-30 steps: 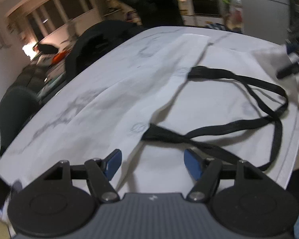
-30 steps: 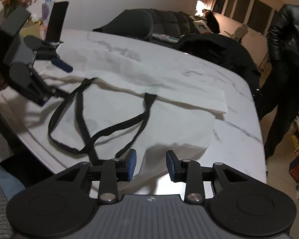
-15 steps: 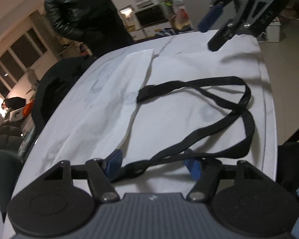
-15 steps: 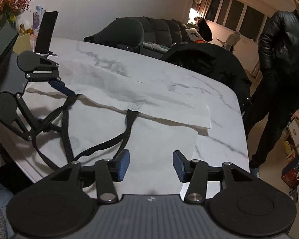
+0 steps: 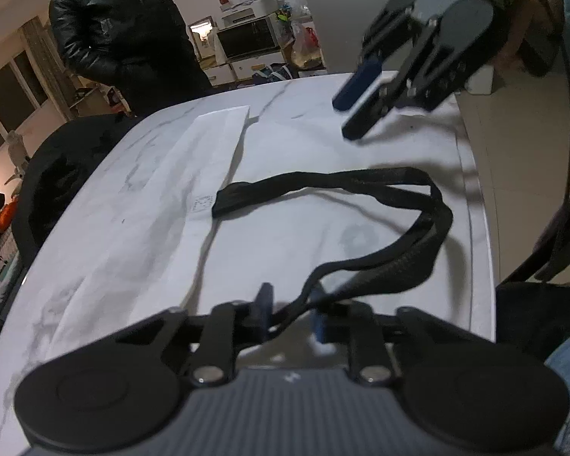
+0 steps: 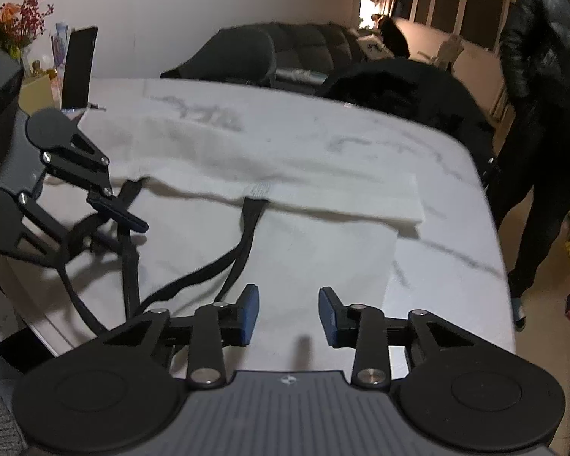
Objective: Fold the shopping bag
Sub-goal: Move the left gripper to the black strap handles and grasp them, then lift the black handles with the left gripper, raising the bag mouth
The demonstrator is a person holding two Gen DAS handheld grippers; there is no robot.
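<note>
1. Lying flat on the marble worktop [image 6: 456, 174], the white bag [image 6: 323, 243] had its far half folded over, the fold edge running across the middle of the right wrist view.
2. Its black straps [image 5: 361, 182] looped from the fold toward the near worktop edge.
3. The left tool [image 5: 290, 309] had its blue pads drawn narrow about the near strap ends, which passed between them; blur hid whether they truly pinched.
4. In the right wrist view the left tool [image 6: 114, 212] sat low at the left among the bunched straps [image 6: 243, 243].
5. The right tool [image 6: 288, 313] stood wide, nothing between its pads, over the bag's near right corner.
6. From the left wrist view the right tool [image 5: 361, 102] hung above the far right of the worktop, apart from the cloth.
7. A person in a black jacket [image 6: 539, 87] stood beyond the worktop, beside a dark coat [image 6: 399, 87] on a chair.
</note>
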